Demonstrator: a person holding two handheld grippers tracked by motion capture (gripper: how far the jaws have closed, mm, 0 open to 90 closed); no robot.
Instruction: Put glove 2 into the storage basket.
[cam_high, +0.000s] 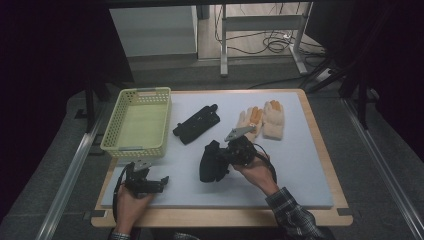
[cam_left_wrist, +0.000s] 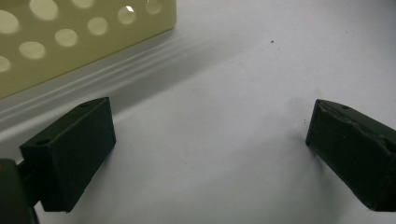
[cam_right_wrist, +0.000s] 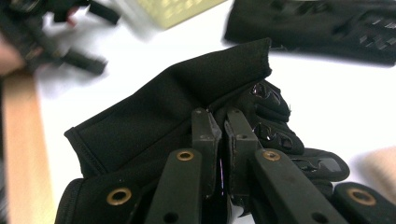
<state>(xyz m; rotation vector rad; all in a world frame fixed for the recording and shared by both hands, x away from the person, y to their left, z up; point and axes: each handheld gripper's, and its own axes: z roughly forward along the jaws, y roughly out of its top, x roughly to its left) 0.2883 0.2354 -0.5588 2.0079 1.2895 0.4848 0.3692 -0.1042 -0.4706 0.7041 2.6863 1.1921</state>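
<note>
A black glove (cam_high: 211, 162) is pinched in my right gripper (cam_high: 231, 156) near the middle of the white mat; in the right gripper view the jaws stand closed on the glove's fabric (cam_right_wrist: 177, 100), my right gripper (cam_right_wrist: 223, 126) just above the padded knuckles. A second black glove (cam_high: 196, 123) lies flat farther back. A pair of cream gloves with orange fingertips (cam_high: 264, 120) lies at the back right. My left gripper (cam_high: 161, 181) rests open on the mat at the front left, and in its own view my left gripper (cam_left_wrist: 210, 140) has bare mat between its jaws.
A pale yellow perforated basket (cam_high: 138, 123) stands empty at the back left of the mat (cam_high: 300, 170); its wall (cam_left_wrist: 70, 37) is close ahead of the left gripper. The wooden table edge (cam_high: 225, 217) runs along the front. Desk legs and cables lie on the floor beyond.
</note>
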